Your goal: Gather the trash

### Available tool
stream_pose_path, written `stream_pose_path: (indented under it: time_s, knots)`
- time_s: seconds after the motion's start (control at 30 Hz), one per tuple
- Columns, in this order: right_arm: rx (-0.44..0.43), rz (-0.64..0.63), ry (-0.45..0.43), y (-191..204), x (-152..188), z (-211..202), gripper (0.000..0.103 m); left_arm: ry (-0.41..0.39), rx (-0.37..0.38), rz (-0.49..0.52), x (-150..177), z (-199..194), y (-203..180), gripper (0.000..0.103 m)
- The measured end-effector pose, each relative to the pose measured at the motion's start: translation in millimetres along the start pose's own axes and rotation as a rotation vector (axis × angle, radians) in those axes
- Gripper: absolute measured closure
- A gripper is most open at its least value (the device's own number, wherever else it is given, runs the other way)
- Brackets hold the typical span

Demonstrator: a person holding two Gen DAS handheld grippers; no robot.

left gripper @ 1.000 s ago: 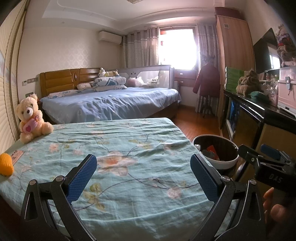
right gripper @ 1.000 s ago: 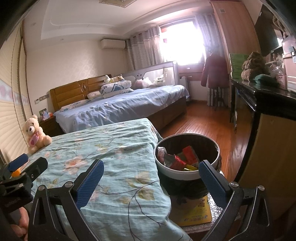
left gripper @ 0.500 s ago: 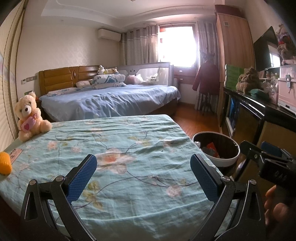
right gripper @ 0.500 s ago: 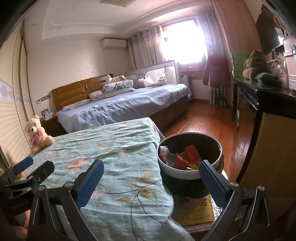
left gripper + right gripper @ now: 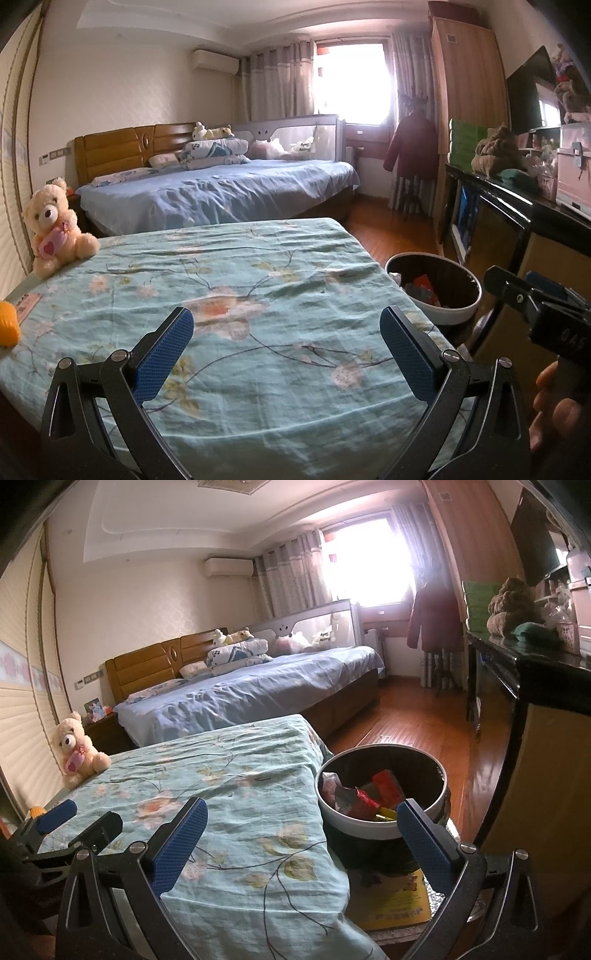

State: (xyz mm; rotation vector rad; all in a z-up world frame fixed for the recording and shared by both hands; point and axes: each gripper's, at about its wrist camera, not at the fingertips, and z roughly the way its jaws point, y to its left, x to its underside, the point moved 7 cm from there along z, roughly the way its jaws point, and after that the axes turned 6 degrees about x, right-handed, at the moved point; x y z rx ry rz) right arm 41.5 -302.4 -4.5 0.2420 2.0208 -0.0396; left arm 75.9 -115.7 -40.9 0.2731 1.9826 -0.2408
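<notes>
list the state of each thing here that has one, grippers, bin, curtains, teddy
left gripper: open, empty, over the floral cloth
right gripper: open, empty
trash bin: uncovered, wrappers inside, not full
floral cloth: spread flat, lightly wrinkled, no trash seen on it
teddy bear: sitting upright at the cloth's far left corner
curtains: drawn back, window bright
</notes>
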Motion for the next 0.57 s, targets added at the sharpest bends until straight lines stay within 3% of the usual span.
stream_pose_path:
  time_s: [0.57]
  knots:
    - [-0.014,0.012,0.027,3,1,18,0.0,0.018,-0.001,-0.01,2,9,5,0.0]
